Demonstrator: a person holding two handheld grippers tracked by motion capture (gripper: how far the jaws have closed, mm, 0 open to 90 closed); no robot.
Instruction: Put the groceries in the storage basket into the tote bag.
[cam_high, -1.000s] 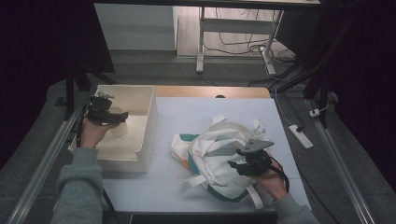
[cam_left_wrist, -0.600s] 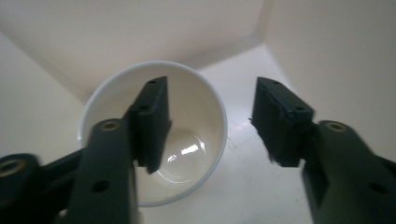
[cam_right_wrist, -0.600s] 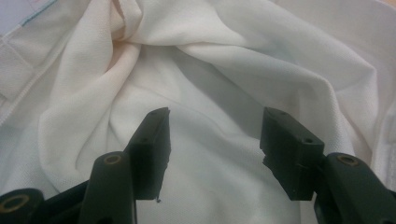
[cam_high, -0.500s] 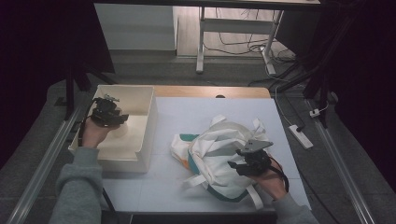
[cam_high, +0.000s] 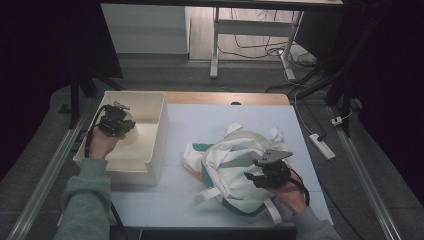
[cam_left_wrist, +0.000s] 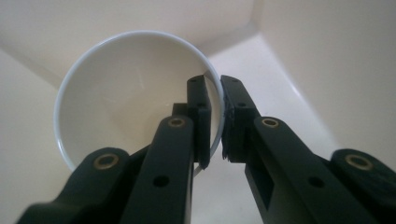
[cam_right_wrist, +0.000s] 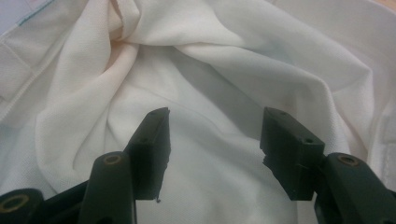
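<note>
Left gripper is sitting inside the cream bin, its jaws having just been closing, and they're now clamping the rim of the white bowl: one jaw is inside the bowl, the other outside, with the bowl body lying ahead and to the left of the tips. Right gripper is hovering over the white cloth bag with jaws standing apart and fabric lying between and beyond them; the pads probably aren't pressing it, though contact underneath is hard to read from this angle. Bag with teal trim is lying on the table just ahead of that gripper, well apart from the left gripper and bin.
</note>
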